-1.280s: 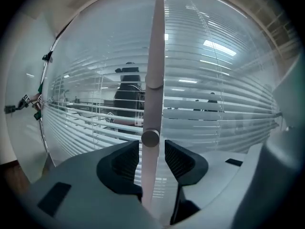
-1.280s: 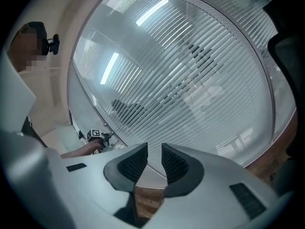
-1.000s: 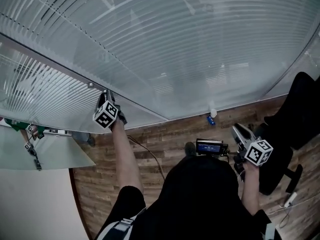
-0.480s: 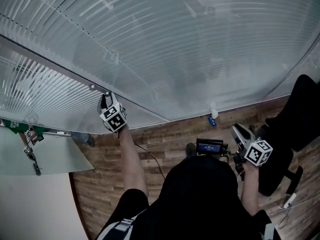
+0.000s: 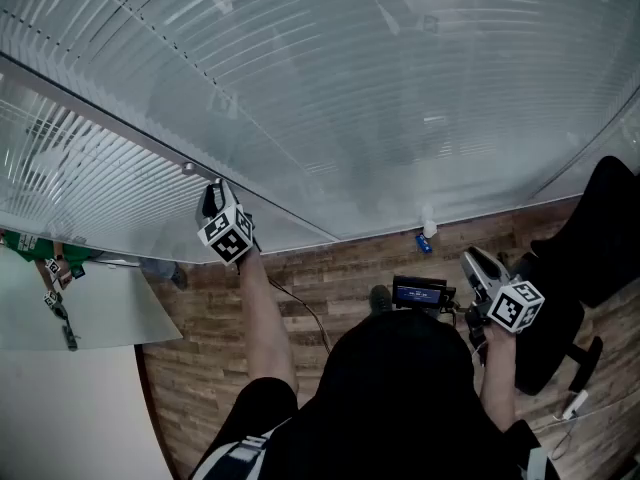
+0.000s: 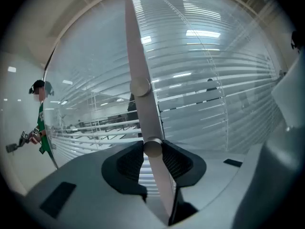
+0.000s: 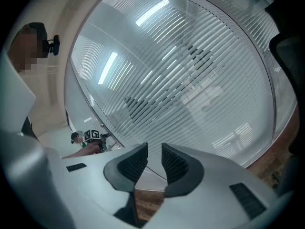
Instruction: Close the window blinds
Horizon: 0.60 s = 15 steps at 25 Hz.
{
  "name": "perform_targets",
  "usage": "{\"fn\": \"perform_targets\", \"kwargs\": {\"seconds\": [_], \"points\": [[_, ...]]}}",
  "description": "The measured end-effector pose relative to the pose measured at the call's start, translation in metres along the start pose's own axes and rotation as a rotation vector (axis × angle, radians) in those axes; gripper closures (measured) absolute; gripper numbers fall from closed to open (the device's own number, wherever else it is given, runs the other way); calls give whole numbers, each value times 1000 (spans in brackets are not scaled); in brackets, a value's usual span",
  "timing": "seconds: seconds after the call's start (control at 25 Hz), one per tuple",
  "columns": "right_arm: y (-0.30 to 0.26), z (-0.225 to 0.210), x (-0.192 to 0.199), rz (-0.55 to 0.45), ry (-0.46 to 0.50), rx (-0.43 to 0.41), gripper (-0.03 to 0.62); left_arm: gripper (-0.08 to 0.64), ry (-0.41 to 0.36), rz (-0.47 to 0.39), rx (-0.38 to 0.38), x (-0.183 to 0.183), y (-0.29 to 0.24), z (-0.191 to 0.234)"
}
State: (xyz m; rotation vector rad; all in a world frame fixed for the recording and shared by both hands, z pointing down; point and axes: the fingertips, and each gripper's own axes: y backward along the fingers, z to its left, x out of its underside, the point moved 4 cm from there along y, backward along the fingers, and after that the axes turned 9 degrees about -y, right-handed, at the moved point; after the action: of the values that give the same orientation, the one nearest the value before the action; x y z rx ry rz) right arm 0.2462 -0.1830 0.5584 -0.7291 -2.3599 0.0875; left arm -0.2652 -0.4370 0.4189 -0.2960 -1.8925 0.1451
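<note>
I log: blinds, pale slats, gaps at 9 o'clock; left claw, just closing, pinches wand; right claw spread, empty.

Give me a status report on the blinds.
Left tongs just closed onto the blind wand. Right tongs open, empty. Slats left of wand show gaps. Nothing in the way.

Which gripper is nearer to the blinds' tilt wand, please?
Left. The left gripper has the tilt wand between its jaws, which have just been closing; the right gripper hangs far to the right.
</note>
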Motion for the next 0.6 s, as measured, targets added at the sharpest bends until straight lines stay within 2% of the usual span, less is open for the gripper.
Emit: {"fn": "perform_targets", "kwargs": {"seconds": [0.08,0.24,0.32,0.48,0.6], "points": [[1,0,0,-3,-1,5,497,425,-80,10,-21,1,-1,-1],[2,-1,4,-1,-3,5,497,425,-356,36,-101,4,-5,-5],[1,-1,5,1,-1,-1,497,425,-436,50,-129,5,-6,-6],[1,2,4,4,-2,4,497,425,-515,66,-155,7,-11,-7],[2,1,3,11,-4,6,497,423,-451,57,-133,8,-11,-2]]}}
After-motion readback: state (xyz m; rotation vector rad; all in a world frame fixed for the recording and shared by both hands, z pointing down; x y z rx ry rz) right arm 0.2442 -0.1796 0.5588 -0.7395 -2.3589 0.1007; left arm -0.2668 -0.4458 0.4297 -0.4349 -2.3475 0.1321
